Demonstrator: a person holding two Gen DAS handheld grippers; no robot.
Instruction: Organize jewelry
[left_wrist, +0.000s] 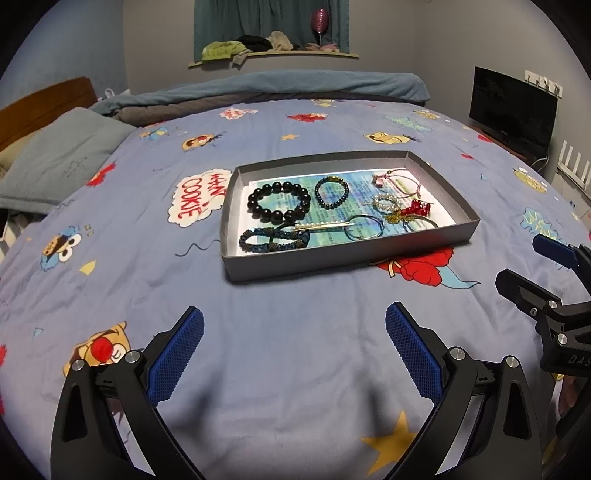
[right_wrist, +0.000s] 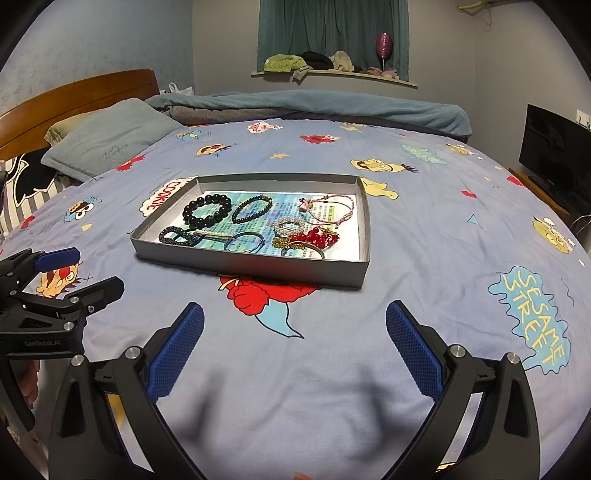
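Note:
A shallow grey box (left_wrist: 332, 258) (right_wrist: 258, 267) lies on the bed and holds jewelry on a printed sheet. Inside are a black bead bracelet (left_wrist: 279, 203) (right_wrist: 207, 211), a small dark bead bracelet (left_wrist: 331, 192) (right_wrist: 252, 208), a blue braided piece (left_wrist: 269, 239) (right_wrist: 179, 235), a pearl hair pin (left_wrist: 325, 225), metal hoops (left_wrist: 364, 227) (right_wrist: 245, 242), red beads (left_wrist: 417, 208) (right_wrist: 317, 236) and a pink cord bracelet (left_wrist: 400, 181) (right_wrist: 332, 208). My left gripper (left_wrist: 294, 325) is open and empty, near the box's front. My right gripper (right_wrist: 294, 325) is open and empty, also short of the box.
The bed has a blue cartoon sheet (left_wrist: 295, 369). A pillow (left_wrist: 55, 162) and wooden headboard (right_wrist: 74, 96) are at the left, a folded blanket (left_wrist: 277, 86) at the far side. A dark screen (left_wrist: 513, 110) stands at the right. A sill (right_wrist: 332, 74) holds clothes.

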